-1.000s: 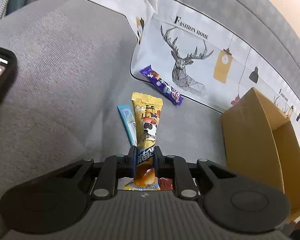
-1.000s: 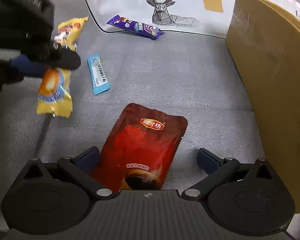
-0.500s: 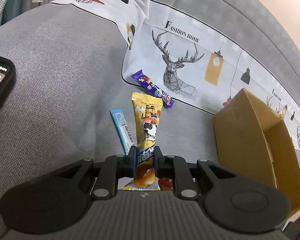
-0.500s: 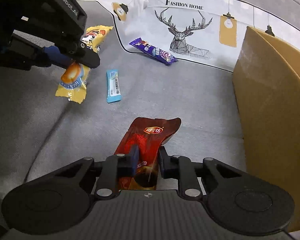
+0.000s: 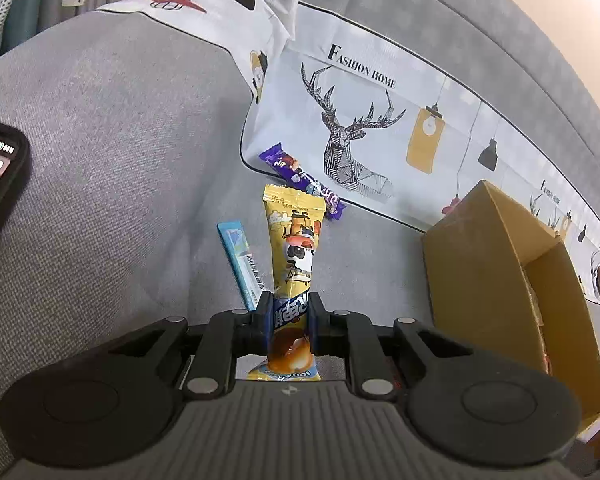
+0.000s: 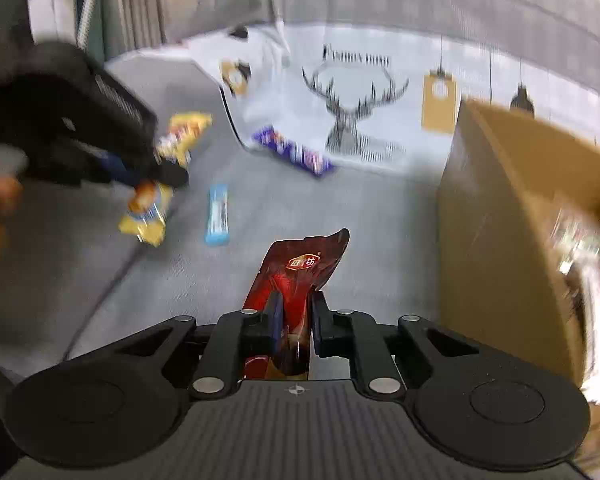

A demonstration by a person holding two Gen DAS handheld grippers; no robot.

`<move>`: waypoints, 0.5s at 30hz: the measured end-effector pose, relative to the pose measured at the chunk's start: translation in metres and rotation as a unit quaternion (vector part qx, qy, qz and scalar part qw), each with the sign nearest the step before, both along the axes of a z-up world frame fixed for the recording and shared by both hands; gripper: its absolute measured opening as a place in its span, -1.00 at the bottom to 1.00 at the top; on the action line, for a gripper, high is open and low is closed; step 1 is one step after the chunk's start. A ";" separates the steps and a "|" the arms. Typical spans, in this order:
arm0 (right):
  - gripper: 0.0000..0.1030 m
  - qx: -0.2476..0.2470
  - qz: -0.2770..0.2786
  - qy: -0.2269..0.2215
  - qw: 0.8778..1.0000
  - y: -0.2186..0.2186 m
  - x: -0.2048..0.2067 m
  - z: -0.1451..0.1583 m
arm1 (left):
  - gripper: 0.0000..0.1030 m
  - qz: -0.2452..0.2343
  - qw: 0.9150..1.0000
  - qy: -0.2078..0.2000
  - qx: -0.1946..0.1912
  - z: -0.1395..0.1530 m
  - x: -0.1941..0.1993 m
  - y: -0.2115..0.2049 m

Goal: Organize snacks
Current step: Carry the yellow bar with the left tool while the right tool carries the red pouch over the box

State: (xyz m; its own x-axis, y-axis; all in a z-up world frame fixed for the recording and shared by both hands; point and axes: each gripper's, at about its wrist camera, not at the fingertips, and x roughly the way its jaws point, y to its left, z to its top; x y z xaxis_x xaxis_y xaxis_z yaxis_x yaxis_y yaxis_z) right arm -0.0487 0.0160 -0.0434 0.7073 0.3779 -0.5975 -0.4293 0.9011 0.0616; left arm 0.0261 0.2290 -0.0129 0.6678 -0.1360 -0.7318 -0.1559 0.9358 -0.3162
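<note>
Pinching yellow snack packet (image 5: pixel 296 264) low in left gripper (image 5: pixel 289 314), red pouch (image 6: pixel 300 276) crumpling between right gripper (image 6: pixel 294 314) jaws. Risking slips from these shallow end grips; possibly snagging cardboard box (image 6: pixel 512 216) rim at three o'clock.

Both wrist cams looking forward, low over sofa seat (image 5: pixel 120 200), facing deer-print cushion (image 5: pixel 364 120) (image 6: pixel 356 92); sharing cardboard box (image 5: pixel 480 272) (image 6: pixel 496 216) at right edge.

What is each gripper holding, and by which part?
Left gripper: yellow snack packet, near its lower end. Right gripper: red pouch, near its bottom end.
</note>
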 end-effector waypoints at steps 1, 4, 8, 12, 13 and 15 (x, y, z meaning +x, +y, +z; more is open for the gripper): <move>-0.69 0.003 0.001 -0.005 1.000 -0.004 -0.001 0.007 | -0.65 -0.001 1.000 -0.001 0.001 0.001 0.000 -0.001; -0.69 0.012 0.000 -0.016 1.000 -0.019 -0.003 0.030 | -0.65 -0.005 1.000 -0.006 0.004 0.005 -0.002 -0.006; -0.69 0.021 -0.003 -0.037 0.999 -0.044 -0.001 0.060 | -0.65 -0.011 1.000 -0.014 0.016 0.011 -0.004 -0.015; -0.69 0.036 -0.005 -0.071 0.997 -0.076 0.007 0.086 | -0.65 -0.010 0.999 -0.023 0.026 0.016 -0.002 -0.027; -0.69 0.043 -0.007 -0.083 0.996 -0.086 0.009 0.092 | -0.65 -0.010 0.999 -0.027 0.031 0.017 -0.002 -0.032; -0.69 0.054 -0.013 -0.107 0.993 -0.106 0.013 0.100 | -0.65 -0.014 0.998 -0.034 0.043 0.018 -0.002 -0.041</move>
State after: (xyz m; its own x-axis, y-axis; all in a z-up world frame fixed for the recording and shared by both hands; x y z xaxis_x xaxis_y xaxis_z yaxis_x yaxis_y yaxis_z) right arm -0.0356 -0.0904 0.0564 0.8243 0.4109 -0.3896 -0.4188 0.9055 0.0688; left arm 0.0239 0.1881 0.0056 0.7131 -0.0942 -0.6947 -0.1105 0.9634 -0.2441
